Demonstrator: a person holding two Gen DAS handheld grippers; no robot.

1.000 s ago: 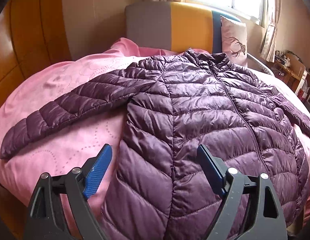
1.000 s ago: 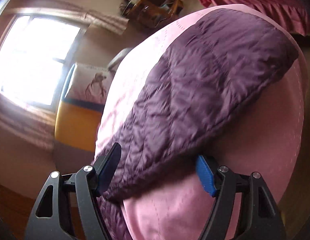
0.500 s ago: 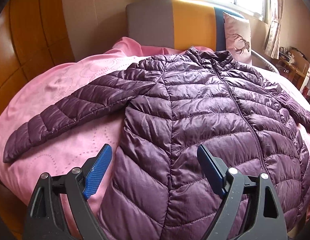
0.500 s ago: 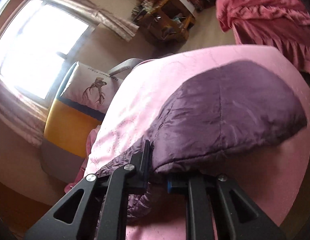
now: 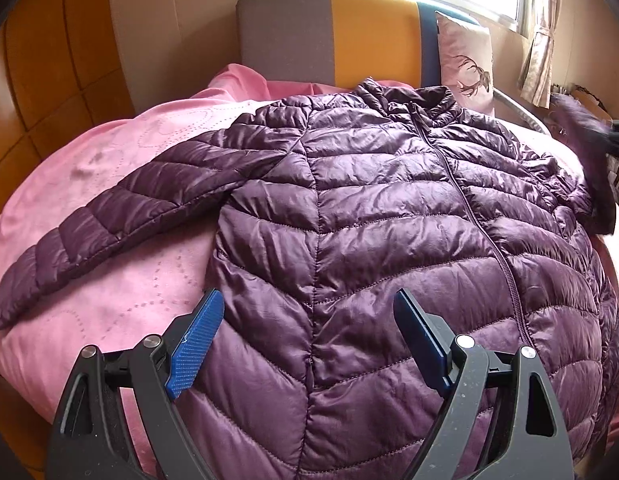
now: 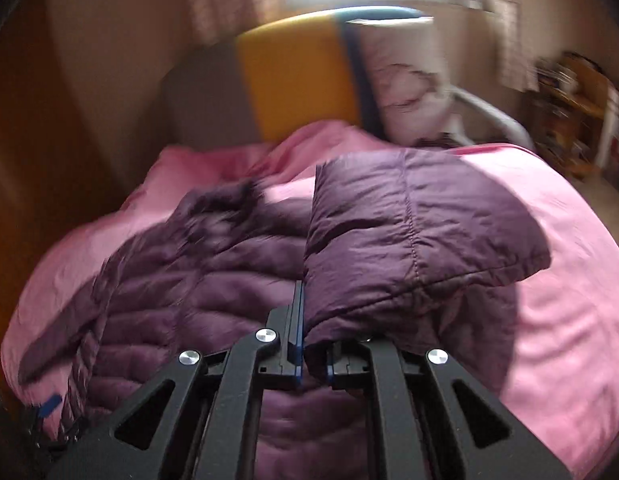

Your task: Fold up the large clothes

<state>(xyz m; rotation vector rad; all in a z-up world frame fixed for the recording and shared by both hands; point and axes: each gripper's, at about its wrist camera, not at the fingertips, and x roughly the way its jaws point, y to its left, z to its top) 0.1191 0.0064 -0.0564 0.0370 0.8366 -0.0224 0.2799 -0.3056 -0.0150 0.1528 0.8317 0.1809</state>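
The left gripper [image 5: 305, 336] hangs spread and empty above the jacket [image 5: 369, 240] hem. The right gripper [image 6: 311, 344] is clamped on the cuff [image 6: 413, 240]. The jacket lies flat on the pink bedspread [image 5: 109, 280]; it looks light, puffy and slippery, best held at seams. Beyond the jacket, a pillow [image 5: 465, 60] leans against the headboard [image 5: 329, 36], clear of the fold.

Jacket [image 5: 349, 220] lies flat on the bed [image 5: 109, 184], collar toward the headboard [image 5: 329, 36], hem nearest the left gripper [image 5: 309, 328]. One sleeve [image 5: 109, 216] spread out left on the blanket. Pillow [image 5: 465, 64] leans on the headboard at right. Other sleeve's cuff [image 6: 409, 232] lifted over the jacket body, in the right gripper [image 6: 311, 344].
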